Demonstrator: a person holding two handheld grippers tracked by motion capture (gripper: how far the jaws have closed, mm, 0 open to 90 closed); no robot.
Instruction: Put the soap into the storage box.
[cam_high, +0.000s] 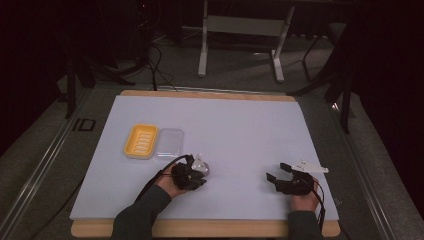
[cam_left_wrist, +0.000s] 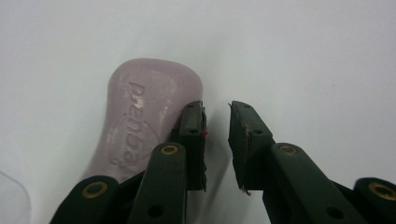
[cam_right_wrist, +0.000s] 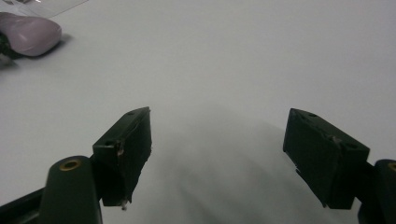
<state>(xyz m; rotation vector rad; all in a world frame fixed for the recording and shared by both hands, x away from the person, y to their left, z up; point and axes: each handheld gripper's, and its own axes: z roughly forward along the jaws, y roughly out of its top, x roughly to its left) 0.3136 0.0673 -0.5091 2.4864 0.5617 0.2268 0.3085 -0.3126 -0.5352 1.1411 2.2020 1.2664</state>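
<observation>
Judging from how things lie, the work is at its beginning: the soap bar (cam_left_wrist: 140, 116) lies on the white worktop (cam_high: 240, 130) and is not yet lifted, and the yellow soap dish (cam_high: 141, 141) with the clear lid (cam_high: 169, 142) beside it waits farther to the left, apart from the soap. It seems that the soap must go into the dish, so the grasp, the carrying and the placing are all left to do.

In the left gripper view, the left gripper (cam_left_wrist: 217, 135) is low over the worktop with its jaws only narrowly apart and nothing between them. The soap is just beside the left jaw, perhaps touching its outer side, but not inside the gap. The right gripper (cam_right_wrist: 219, 154) rests near the person's edge of the worktop, well apart from the soap, with its jaws wide and holding nothing.

The soap is a pale lilac bar with rounded corners and a slightly narrowed middle. Raised letters are pressed into its top face, and small white scuffs show there. It looks smooth, so I think it may slip easily.
</observation>
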